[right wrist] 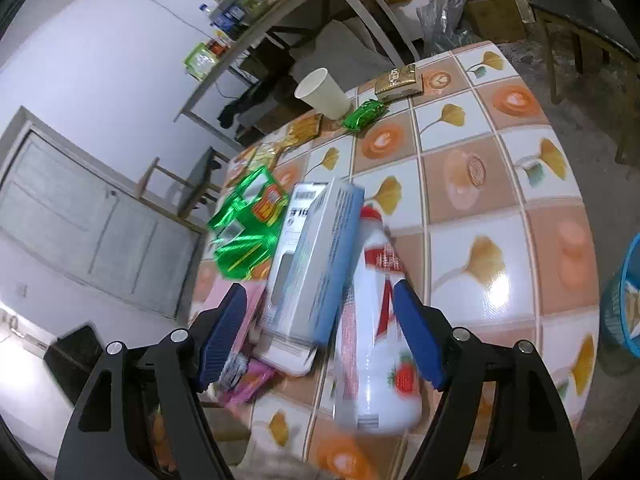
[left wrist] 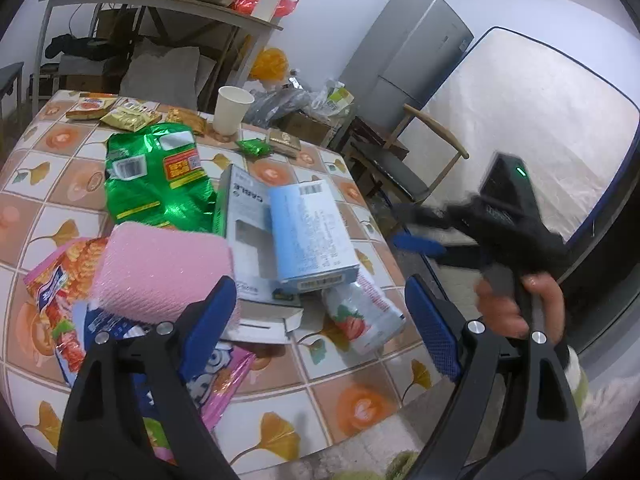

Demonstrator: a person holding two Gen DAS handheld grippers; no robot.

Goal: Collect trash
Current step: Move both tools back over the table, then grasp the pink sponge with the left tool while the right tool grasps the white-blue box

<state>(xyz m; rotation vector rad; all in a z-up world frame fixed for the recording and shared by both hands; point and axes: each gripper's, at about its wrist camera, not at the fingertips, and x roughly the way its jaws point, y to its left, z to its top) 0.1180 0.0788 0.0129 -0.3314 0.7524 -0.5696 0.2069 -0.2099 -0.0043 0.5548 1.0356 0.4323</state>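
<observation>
A heap of trash lies on the tiled table [left wrist: 352, 396]: a green foil bag [left wrist: 156, 176], a grey cable box [left wrist: 244, 220], a light blue box [left wrist: 312, 236], a pink pack [left wrist: 160, 268], a white strawberry bottle [left wrist: 364, 316] and snack wrappers [left wrist: 60, 280]. My left gripper [left wrist: 320, 312] hangs open over the near side of the heap, with nothing in it. A hand holds my right gripper [left wrist: 420, 232], blurred, beyond the table's right edge. In the right wrist view my right gripper [right wrist: 320, 312] stands open above the light blue box [right wrist: 320, 264] and the strawberry bottle [right wrist: 376, 320], holding neither.
A paper cup [left wrist: 232, 110], small green packet [left wrist: 254, 147] and gold packets stand at the table's far side. A blue basket [right wrist: 624, 300] sits on the floor off the table's right edge. Beyond are a cluttered shelf table [left wrist: 160, 0], a chair [left wrist: 400, 160] and a fridge [left wrist: 408, 60].
</observation>
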